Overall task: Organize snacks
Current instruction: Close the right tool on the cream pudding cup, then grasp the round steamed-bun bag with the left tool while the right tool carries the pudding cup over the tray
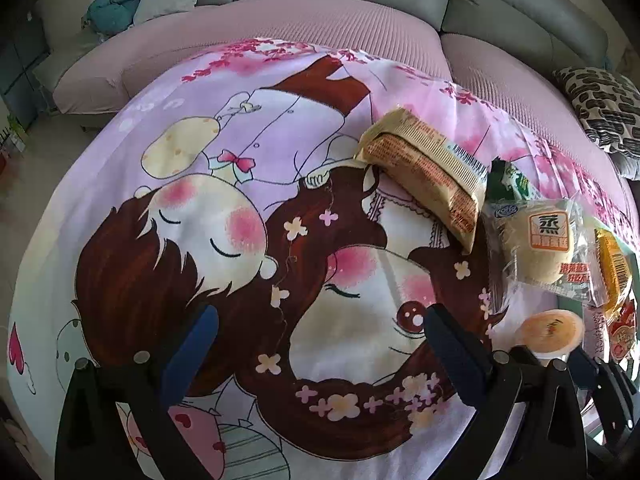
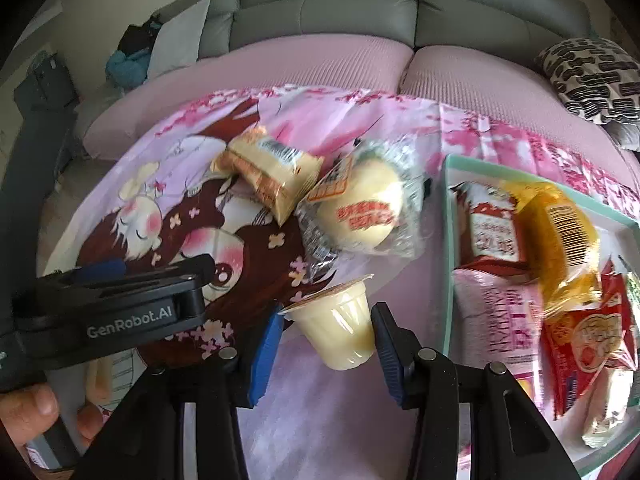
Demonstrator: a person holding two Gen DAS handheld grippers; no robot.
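While the pudding cup [image 2: 340, 322] sits tilted between the right gripper [image 2: 324, 344] fingers, they stand apart on either side, contact unclear, probably lining up a grasp to move it into the tray [image 2: 448, 216]. Cup lies on the cartoon-print cloth [image 2: 168, 216], just left of the teal-rimmed tray, which holds several packets: 1 red-white, 1 yellow, 1 red, others partly hidden. Steamed cake packet [image 2: 360, 208] and beige packet [image 2: 272, 176] lie loose behind the cup. Left gripper [image 1: 320, 344] hovers spread apart, empty.
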